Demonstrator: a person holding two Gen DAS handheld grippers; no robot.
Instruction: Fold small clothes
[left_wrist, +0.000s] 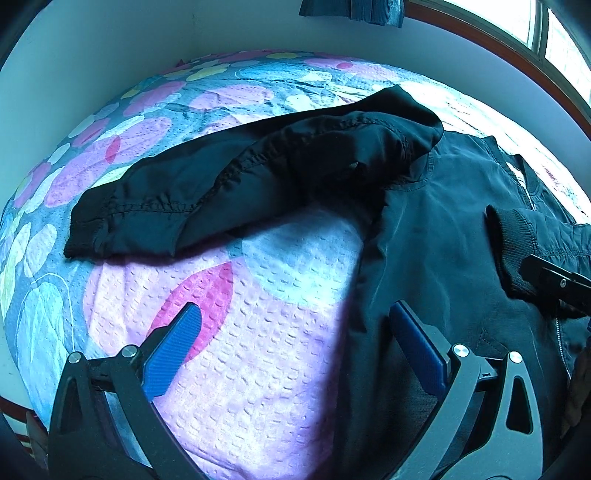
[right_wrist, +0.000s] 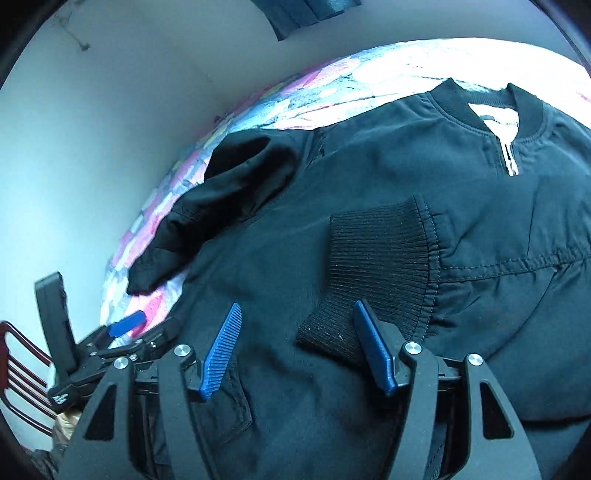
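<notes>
Black bomber jacket (left_wrist: 436, 229) lies on the floral quilted bedspread (left_wrist: 258, 369), collar toward the window side. One sleeve (left_wrist: 207, 192) is stretched out sideways over the quilt. Left gripper (left_wrist: 295, 347) is spread wide and holds nothing: one blue pad over the quilt, the other at the jacket's edge. Other sleeve is folded across the chest, ribbed cuff (right_wrist: 376, 258) on the front panel. Right gripper (right_wrist: 299, 350) is also wide, cuff corner against its right pad, not pinched.

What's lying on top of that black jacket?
One sleeve, ending in a ribbed cuff, is folded across the jacket chest. The other sleeve lies out on the floral bedspread. Whatever the folded sleeve covers is hidden.
</notes>
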